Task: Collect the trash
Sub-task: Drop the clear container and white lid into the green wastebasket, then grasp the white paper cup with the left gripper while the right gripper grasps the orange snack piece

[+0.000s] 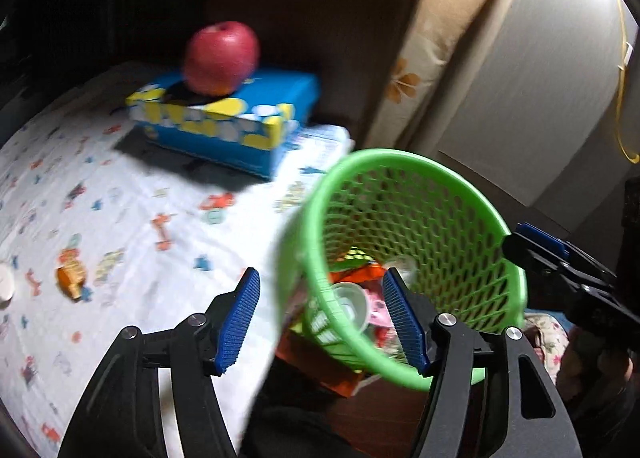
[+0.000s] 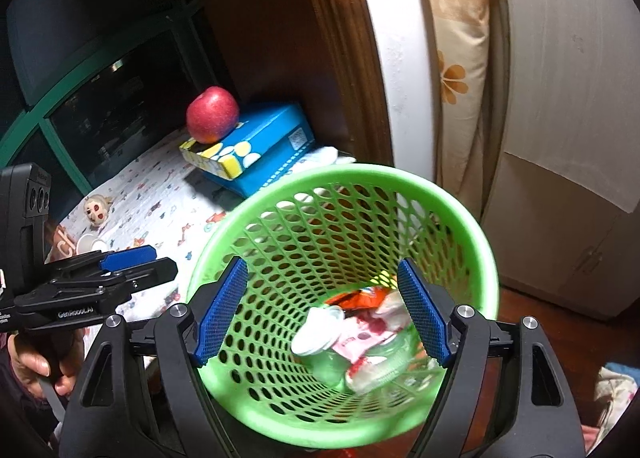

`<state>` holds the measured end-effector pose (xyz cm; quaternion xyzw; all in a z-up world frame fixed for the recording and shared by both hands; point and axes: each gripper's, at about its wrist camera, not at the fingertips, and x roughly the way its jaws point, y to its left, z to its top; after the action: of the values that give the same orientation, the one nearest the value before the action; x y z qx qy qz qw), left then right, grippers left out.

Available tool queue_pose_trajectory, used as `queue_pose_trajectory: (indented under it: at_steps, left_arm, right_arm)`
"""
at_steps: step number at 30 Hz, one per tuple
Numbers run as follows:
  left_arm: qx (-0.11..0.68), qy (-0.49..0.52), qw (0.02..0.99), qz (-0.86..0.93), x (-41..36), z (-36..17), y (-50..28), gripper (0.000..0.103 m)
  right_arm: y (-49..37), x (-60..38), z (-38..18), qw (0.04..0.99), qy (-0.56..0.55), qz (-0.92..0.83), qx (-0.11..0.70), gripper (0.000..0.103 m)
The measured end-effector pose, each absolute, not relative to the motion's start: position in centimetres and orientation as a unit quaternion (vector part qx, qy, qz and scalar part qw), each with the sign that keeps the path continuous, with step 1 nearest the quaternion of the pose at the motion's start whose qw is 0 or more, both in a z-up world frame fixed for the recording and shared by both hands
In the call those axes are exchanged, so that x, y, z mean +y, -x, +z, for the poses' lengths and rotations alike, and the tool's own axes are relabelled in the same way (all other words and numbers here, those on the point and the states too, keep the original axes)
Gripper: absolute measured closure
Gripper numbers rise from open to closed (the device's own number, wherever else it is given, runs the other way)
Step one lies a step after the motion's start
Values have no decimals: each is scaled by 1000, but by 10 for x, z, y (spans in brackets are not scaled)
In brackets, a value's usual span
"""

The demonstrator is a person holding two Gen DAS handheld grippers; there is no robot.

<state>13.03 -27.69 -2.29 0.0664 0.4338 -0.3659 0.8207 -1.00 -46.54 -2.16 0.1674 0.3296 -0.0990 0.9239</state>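
A green mesh basket stands beside the cloth-covered table. Inside lie a white cup, a pink wrapper and an orange wrapper. My right gripper hangs open over the basket's mouth with nothing between its pads. My left gripper is open too, straddling the basket's near rim without pressing on it, empty. On the cloth lie an orange piece of trash and a white paper cup. Each gripper shows in the other's view: the left gripper, the right gripper.
A red apple rests on a blue tissue box at the table's far side. A small doll head lies on the patterned cloth. A hand holds the left gripper. A white cabinet stands at the right.
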Motion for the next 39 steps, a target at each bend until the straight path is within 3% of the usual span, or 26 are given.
queue_pose_trajectory:
  at_steps: [10, 13, 22, 39]
  left_arm:
    - [447, -9, 867, -219, -156, -24, -191, 39]
    - [451, 13, 877, -165, -117, -26, -208, 29]
    - [485, 105, 868, -23, -7, -44, -272, 28]
    - [535, 233, 809, 70, 59, -95, -354, 26]
  right_arm:
    - [-43, -398, -21, 928, -134, -19, 348, 26]
    - [-62, -373, -24, 926, -121, 7, 358, 26]
    - [-111, -308, -41, 915, -90, 67, 386, 26]
    - [-192, -233, -79, 893, -44, 126, 430, 33]
